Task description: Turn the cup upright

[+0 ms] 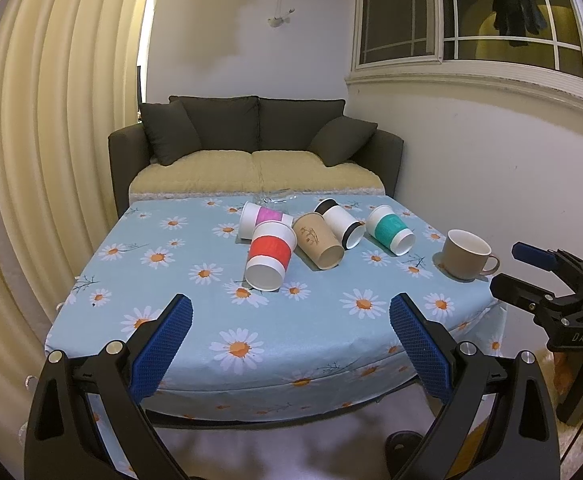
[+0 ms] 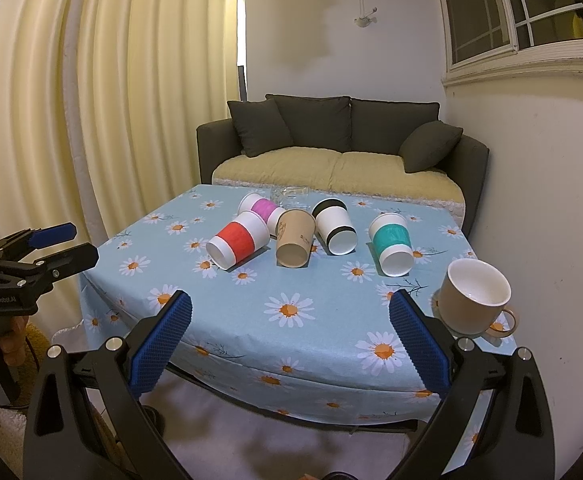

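five paper cups lie tipped on the counter (image 2: 331,344): red-sleeved cup (image 2: 237,245), pink-sleeved cup (image 2: 260,208) touching behind it, brown cup (image 2: 294,239), black-banded cup (image 2: 335,226), teal-sleeved cup (image 2: 391,244). a ceramic mug (image 2: 473,300) stands upright (near right corner). left gripper (image 1: 290,322) and right gripper (image 2: 290,320) hover before the counter's near edge, jaws spread, holding nothing.

Daisy-print blue tablecloth (image 1: 195,320); red-banded cup (image 1: 269,258); beige mug (image 2: 473,298).
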`<action>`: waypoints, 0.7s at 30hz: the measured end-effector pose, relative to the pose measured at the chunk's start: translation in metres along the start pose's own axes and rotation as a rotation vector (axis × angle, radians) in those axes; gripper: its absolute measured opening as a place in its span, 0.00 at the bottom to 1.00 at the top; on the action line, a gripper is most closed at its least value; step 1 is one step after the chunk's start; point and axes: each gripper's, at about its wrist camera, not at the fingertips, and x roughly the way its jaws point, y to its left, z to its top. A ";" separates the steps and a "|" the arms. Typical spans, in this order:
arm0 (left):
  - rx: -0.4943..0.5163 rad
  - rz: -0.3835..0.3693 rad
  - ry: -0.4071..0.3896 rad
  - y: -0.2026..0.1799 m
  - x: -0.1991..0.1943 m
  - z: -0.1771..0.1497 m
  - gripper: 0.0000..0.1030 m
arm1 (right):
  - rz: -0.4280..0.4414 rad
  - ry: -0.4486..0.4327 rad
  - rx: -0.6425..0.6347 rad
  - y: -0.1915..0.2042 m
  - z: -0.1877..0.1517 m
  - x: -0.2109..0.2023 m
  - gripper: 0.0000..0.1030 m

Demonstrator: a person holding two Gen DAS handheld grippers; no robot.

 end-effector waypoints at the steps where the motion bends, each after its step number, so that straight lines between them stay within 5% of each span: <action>1: 0.001 0.000 0.001 0.000 0.000 0.000 0.94 | -0.001 0.000 0.000 0.000 0.000 0.000 0.95; 21: 0.006 -0.001 0.007 -0.004 0.004 -0.002 0.94 | 0.003 0.003 -0.003 0.002 -0.002 0.001 0.95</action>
